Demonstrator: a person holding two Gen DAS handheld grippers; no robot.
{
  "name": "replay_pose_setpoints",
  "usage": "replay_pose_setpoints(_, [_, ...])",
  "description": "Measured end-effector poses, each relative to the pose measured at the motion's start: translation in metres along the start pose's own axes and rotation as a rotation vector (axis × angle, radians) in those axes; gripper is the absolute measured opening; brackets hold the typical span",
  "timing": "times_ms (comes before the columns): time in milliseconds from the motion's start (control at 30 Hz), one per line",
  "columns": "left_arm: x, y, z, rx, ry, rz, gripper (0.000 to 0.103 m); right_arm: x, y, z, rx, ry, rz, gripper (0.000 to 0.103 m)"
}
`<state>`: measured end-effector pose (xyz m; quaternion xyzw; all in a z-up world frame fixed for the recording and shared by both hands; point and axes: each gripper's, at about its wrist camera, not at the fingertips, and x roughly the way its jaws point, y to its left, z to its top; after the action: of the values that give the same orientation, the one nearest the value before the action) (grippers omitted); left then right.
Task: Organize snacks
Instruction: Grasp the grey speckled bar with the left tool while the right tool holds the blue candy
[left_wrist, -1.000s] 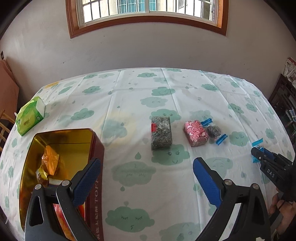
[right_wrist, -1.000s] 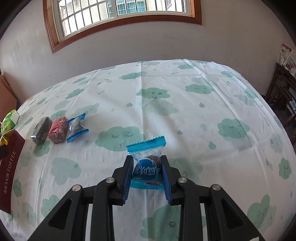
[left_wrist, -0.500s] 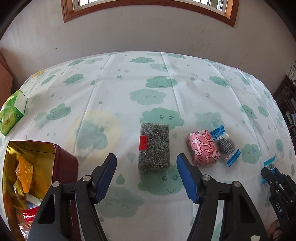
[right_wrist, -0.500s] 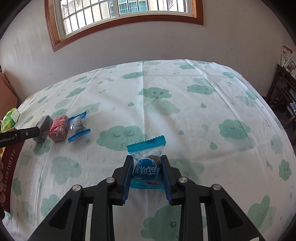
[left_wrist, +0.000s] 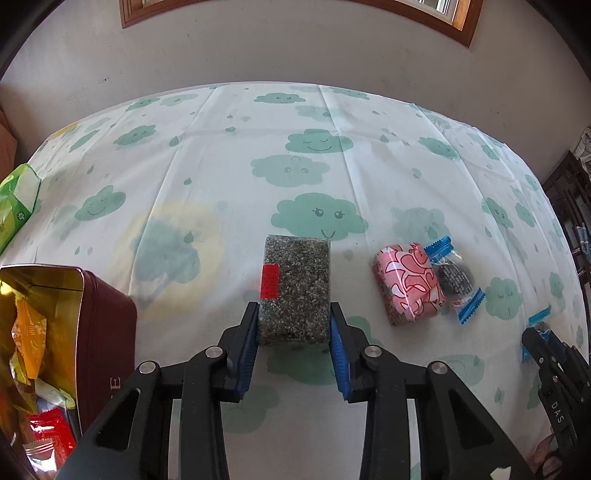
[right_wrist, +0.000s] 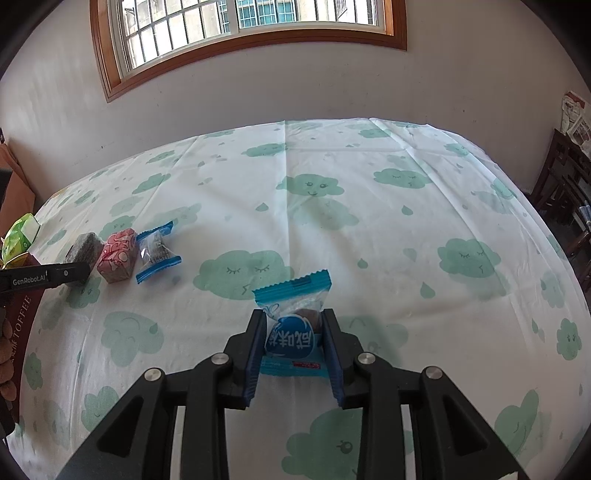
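A speckled grey snack block (left_wrist: 295, 288) with a red label lies on the cloud-print tablecloth (left_wrist: 229, 155). My left gripper (left_wrist: 294, 314) is closing on it, its blue pads against the block's two long sides. In the right wrist view the left gripper (right_wrist: 74, 273) reaches that block (right_wrist: 83, 247) from the left. My right gripper (right_wrist: 293, 321) is shut on a blue-and-clear snack packet (right_wrist: 295, 291) resting on the cloth. The red toffee tin (left_wrist: 96, 332) stands open at the left with several wrapped snacks inside.
A pink patterned sweet (left_wrist: 408, 282) and a dark biscuit in a blue-ended wrapper (left_wrist: 454, 280) lie right of the block. A green tissue pack (left_wrist: 16, 206) sits at the table's left edge. Dark wooden furniture (right_wrist: 565, 192) stands beyond the right edge.
My left gripper moved from beside the tin over to the grey block, dropped toward it and closed from wide open onto its sides. The right gripper and its blue packet stayed put.
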<state>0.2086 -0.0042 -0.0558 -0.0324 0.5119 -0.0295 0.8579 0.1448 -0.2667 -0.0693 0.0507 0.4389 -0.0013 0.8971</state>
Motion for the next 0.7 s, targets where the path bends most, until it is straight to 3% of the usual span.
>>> replay_pose_setpoints(433, [-0.035,-0.011,-0.046,0.043,0.002,-0.03,0.031,0.0,0.001,0.001,-0.007,0.002,-0.007,0.031])
replay_pose_setpoints(700, [-0.074,-0.001,-0.052,0.042,-0.052,-0.055,0.031,0.0,0.001,0.001,-0.008,0.002,-0.007,0.031])
